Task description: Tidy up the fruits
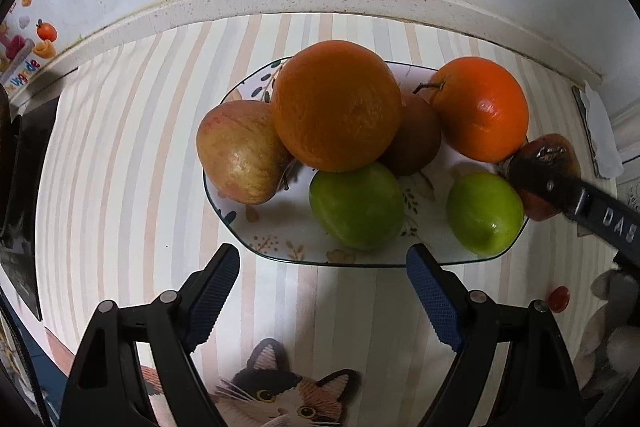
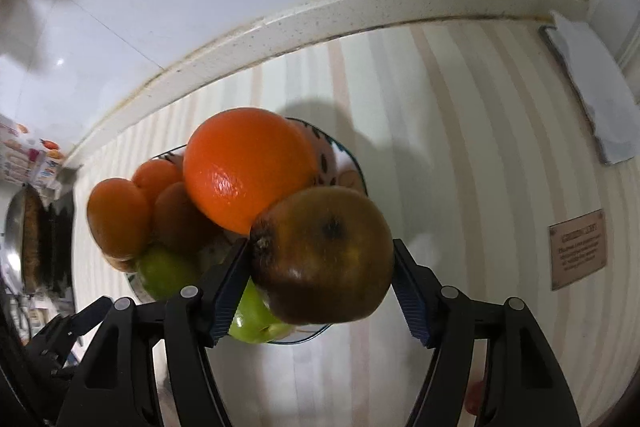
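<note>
Fingers of the left gripper (image 1: pixel 323 269) stand wide apart with nothing between them, hanging over the striped cloth (image 1: pixel 120 147) just off the near rim of the plate (image 1: pixel 280 243). On that plate, in the left wrist view, a big orange (image 1: pixel 336 105) sits on top of the pile at the middle. A reddish apple (image 1: pixel 240 151) leans against it at the plate's left edge. A green fruit (image 1: pixel 356 205) lies near the front rim and a second green fruit (image 1: pixel 484 213) near the right front corner. A smaller orange (image 1: pixel 480 107) with a stem sits at the back right, and a brown fruit (image 1: pixel 416 139) is tucked between the two oranges. At the plate's right edge, one finger of the right gripper (image 1: pixel 560 187) reaches in from the right against a dark brown fruit (image 1: pixel 550 147).

In the right wrist view, the right gripper (image 2: pixel 320 263) has its blue pads on both sides of that dark brown fruit (image 2: pixel 324 255), clamped on it above the plate's near edge. Behind it the smaller orange (image 2: pixel 248 171) fills the middle, and the rest of the pile crowds to the left. A cloth label (image 2: pixel 578 249) lies toward the cloth's right side.
</note>
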Tool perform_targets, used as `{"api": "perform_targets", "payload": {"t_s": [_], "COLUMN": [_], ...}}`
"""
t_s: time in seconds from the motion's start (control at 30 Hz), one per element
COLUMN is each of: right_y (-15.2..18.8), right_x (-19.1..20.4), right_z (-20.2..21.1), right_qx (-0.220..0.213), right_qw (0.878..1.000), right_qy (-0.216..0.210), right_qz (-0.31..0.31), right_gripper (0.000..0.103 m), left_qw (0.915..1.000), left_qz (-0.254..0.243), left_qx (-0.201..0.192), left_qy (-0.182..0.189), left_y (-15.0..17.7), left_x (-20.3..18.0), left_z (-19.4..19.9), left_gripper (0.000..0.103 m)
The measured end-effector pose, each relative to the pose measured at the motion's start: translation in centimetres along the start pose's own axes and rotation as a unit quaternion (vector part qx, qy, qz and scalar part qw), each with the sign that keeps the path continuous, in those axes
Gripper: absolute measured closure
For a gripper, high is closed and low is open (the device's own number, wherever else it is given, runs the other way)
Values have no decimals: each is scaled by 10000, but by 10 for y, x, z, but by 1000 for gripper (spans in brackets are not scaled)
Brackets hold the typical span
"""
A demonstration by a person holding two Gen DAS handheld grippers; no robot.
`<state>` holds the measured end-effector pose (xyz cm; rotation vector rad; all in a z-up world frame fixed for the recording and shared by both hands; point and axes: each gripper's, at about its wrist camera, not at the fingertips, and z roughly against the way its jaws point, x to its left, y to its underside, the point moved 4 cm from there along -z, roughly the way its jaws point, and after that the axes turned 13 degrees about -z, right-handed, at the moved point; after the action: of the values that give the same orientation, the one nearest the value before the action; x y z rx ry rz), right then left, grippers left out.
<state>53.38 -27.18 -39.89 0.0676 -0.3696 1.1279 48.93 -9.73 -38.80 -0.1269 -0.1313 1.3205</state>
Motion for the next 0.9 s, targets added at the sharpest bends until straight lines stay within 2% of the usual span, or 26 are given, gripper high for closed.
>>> {"api": "perform_targets", "payload": {"t_s": [0.07,0.13,0.2,0.33,0.43,0.9], "right_y": [3,5,4,13,28,97], "right_x": [2,4,7,22,37,69], "right_z": [0,2,4,27,53,174], "right_qx": [12,22,-51,-371,-529,-1296], "right_qw": [10000,9998,9993,9932,9895,9834], "right_qy": [13,64,285,884,1038,827], "right_qz": [91,169,220,656,856,967], "right_gripper": [30,24,6,6,5,5], "left_qw": [10000,10000,10000,9998,9997,9954], "left_qz": [17,19,65,133,124,40], "left_qx": [-13,-18,-46,-102,-183,-951], "left_qy": [14,27,30,62,118,69], "left_y": [-2,-4,-4,-1,5,55], "left_x": [1,3,7,14,19,42], "left_z": [0,2,6,18,35,153], "left_gripper": [18,18,18,18,18,18]}}
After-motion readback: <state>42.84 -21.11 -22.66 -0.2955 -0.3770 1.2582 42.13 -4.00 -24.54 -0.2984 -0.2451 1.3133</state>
